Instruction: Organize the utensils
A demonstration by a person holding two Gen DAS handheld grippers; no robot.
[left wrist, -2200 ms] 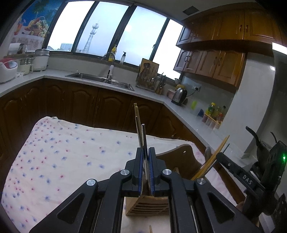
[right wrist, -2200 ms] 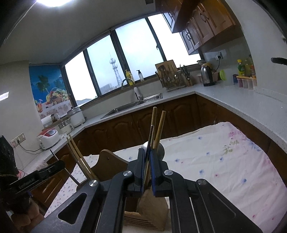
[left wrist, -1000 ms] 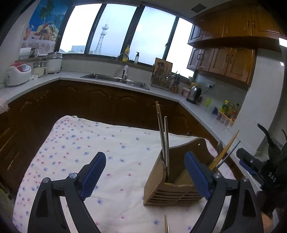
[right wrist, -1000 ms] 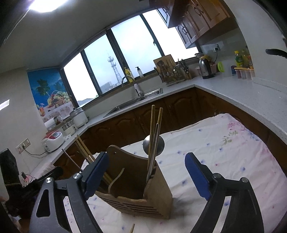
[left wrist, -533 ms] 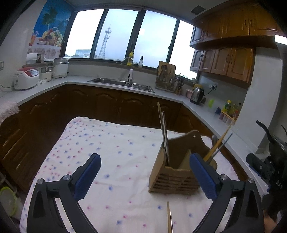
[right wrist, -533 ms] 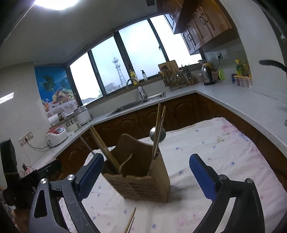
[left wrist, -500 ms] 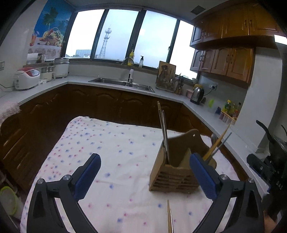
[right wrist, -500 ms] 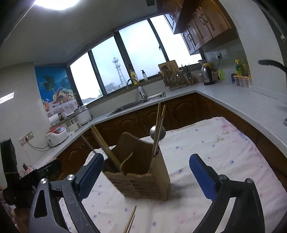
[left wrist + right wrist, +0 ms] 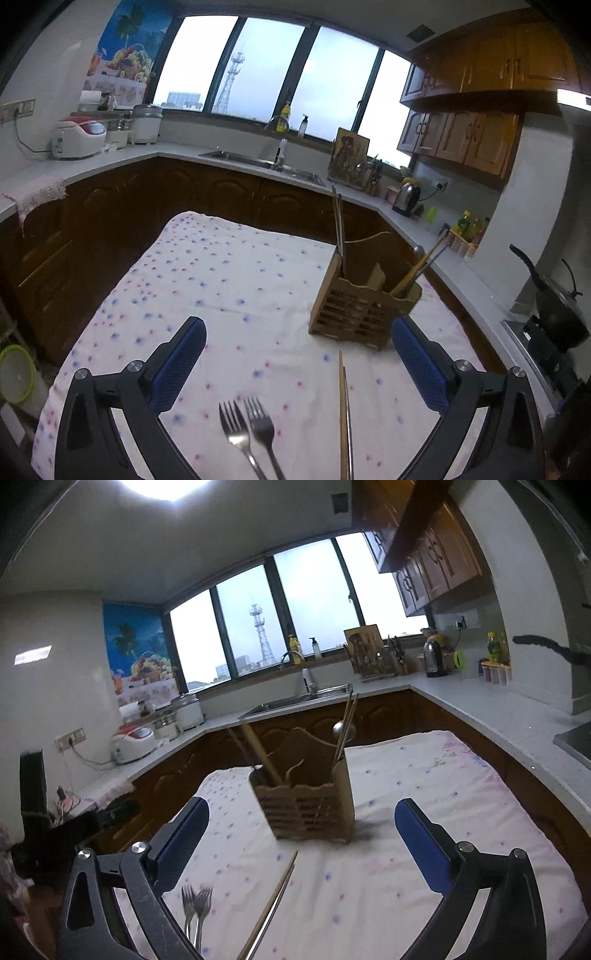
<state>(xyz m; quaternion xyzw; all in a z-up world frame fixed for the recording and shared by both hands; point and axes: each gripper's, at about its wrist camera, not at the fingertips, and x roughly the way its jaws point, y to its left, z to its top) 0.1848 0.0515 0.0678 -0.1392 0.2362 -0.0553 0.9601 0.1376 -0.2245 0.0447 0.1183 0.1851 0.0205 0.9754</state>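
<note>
Both grippers have let go of their chopstick sets and backed away from the wooden holder [image 9: 364, 299]. Earlier each was clamped on a bundle right over it; now left gripper [image 9: 295, 360] and right gripper [image 9: 301, 840] both have fingers spread wide, holding nothing.

The drop worked: one set of chopsticks [image 9: 339, 229] stands near-upright in the holder's left-end slot in the left wrist view, another set [image 9: 421, 266] leans out of its right end. A spoon bowl [image 9: 343, 729] shows above the holder too.

Pulling back brought the leftovers into view. Still loose on the flowered cloth [image 9: 229, 280], on the near side of the holder: two forks [image 9: 247, 428] side by side, and a pair of chopsticks [image 9: 344, 413] lying just in front of the holder.

My read: more than half done; forks and that last pair still need to go in. Next grab is likely one of those, both flat on the cloth, so a low pinch is needed.
</note>
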